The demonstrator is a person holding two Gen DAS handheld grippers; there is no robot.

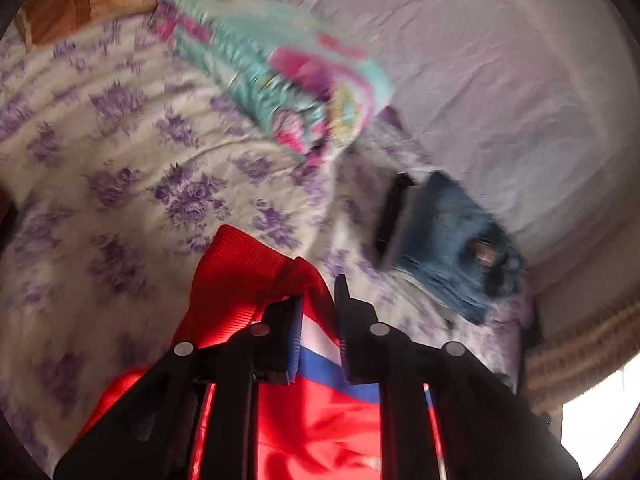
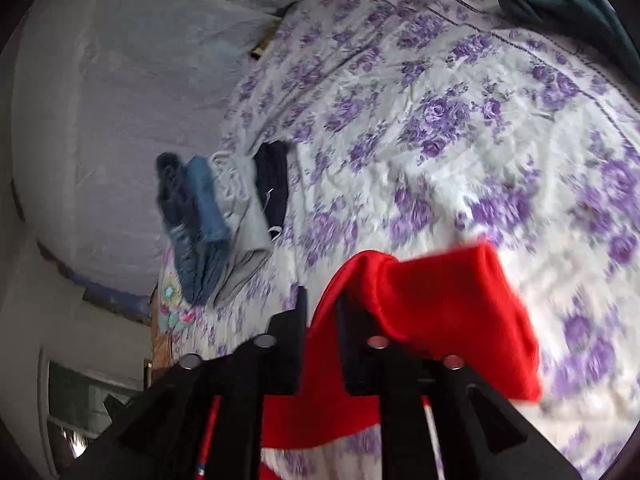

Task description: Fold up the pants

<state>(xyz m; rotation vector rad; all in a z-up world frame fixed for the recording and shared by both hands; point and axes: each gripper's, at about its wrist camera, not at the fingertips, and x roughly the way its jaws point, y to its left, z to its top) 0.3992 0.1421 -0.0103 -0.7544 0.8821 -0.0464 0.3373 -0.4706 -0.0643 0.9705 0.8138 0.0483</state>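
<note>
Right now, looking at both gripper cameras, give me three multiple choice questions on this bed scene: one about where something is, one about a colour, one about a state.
1. Where does the stack of folded clothes lie?
A. on the flowered sheet
B. on the floor
C. on a chair

2. What colour are the pants in the grippers?
A. green
B. red with a white and blue stripe
C. black

3. What is the left gripper doing?
A. hanging open over bare sheet
B. shut on the pants
C. shut on a pillow

Answers:
1 A, flowered sheet shows around the stack.
2 B, the left view shows red fabric and the stripe.
3 B, red fabric sits pinched between its fingers; the right gripper holds the pants too.
</note>
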